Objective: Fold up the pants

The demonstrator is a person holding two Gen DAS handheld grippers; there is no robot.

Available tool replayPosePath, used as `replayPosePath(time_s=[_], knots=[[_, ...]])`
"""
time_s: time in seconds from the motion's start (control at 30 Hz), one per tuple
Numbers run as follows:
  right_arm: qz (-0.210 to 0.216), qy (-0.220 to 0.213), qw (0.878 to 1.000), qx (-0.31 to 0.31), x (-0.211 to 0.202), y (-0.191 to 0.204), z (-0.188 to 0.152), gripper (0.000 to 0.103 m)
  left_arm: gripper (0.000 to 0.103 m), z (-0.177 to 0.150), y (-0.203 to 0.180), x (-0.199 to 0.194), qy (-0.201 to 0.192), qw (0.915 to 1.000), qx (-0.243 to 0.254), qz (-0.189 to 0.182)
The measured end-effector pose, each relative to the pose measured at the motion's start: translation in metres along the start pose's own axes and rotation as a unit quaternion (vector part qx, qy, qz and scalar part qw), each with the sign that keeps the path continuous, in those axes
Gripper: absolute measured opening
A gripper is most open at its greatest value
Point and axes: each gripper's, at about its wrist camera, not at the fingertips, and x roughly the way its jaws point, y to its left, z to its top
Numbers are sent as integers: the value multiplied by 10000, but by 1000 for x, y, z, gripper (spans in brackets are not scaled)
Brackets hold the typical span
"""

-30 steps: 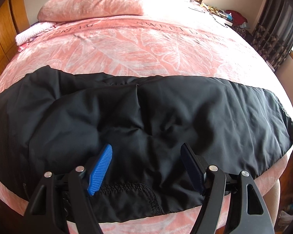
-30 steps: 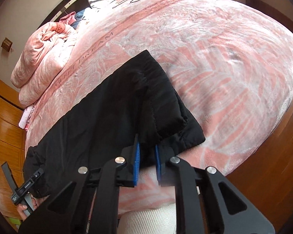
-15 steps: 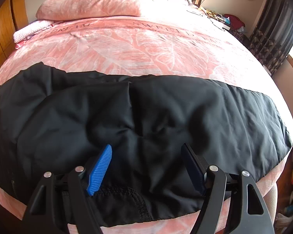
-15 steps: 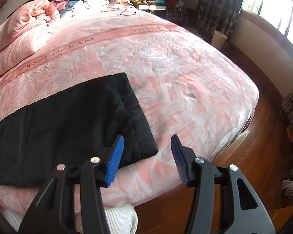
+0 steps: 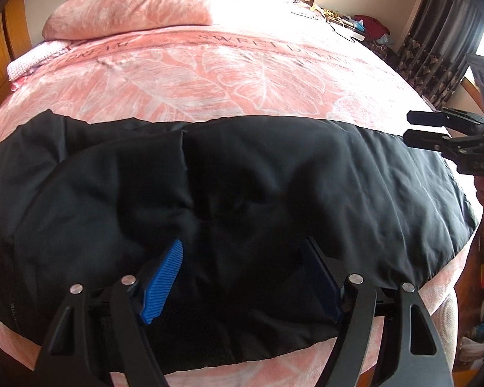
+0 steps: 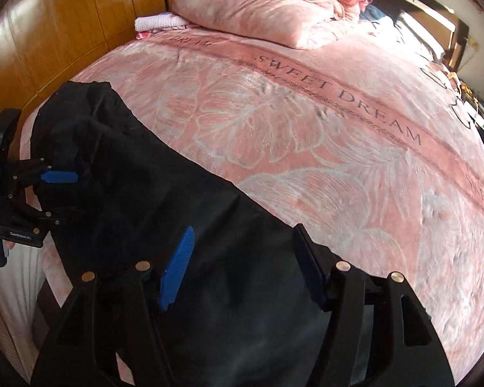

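Note:
Black pants (image 5: 274, 193) lie stretched along the near edge of a pink bed (image 5: 209, 74). My left gripper (image 5: 242, 277) hovers over their near hem. Its jaws are opening, with only loose fabric below the blue pads (image 5: 164, 283) and nothing pinched. In the right wrist view the pants (image 6: 177, 200) run from lower right to upper left. My right gripper (image 6: 242, 267) is above them, its jaws opening wide and gripping nothing. The left gripper (image 6: 53, 196) shows at the far end of the pants, and the right gripper (image 5: 416, 130) shows at the right edge of the left wrist view.
Pink pillows and a folded quilt (image 5: 138, 3) are stacked at the head of the bed, beside a folded white towel (image 6: 158, 22). Wooden cabinets (image 6: 64, 32) stand along one side. Dark curtains (image 5: 435, 42) and a cluttered bedside stand (image 5: 368, 25) are on the other.
My right gripper let go of the pant leg end, opened wide, rolled and swung across over the pants. The left gripper stayed over the hem, and the right gripper came into its view.

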Motion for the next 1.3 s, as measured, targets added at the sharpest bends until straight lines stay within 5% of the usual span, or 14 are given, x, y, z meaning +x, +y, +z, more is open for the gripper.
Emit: replayPosePath(time_s=[0.2, 0.23, 0.33, 0.4, 0.63, 0.77, 1.07, 1.3], knots=[[718, 605, 9955, -87, 50, -24, 0, 65, 78, 10, 2, 1, -18, 9986, -462, -275], [733, 694, 9949, -60, 57, -25, -2, 59, 78, 12, -1, 3, -27, 9988, -454, -177], [717, 629, 9954, 49, 63, -28, -3, 11, 78, 18, -6, 13, 9, 9994, -321, 124], [642, 496, 9967, 47, 58, -28, -2, 1, 78, 19, -5, 17, -2, 9992, -369, 183], [530, 379, 9976, 213, 63, -27, -12, 2, 82, 13, -1, 19, -30, 9997, -160, 177], [457, 138, 9977, 473, 49, -24, -14, 29, 82, 28, 22, -1, -166, 9995, -262, -70], [825, -441, 9901, 1051, 16, 23, -34, 18, 77, 91, 67, 10, -91, 9998, 164, -69], [949, -656, 9862, 1183, 9, 59, -41, 21, 77, 105, 55, 16, 18, 9892, 1151, -913]])
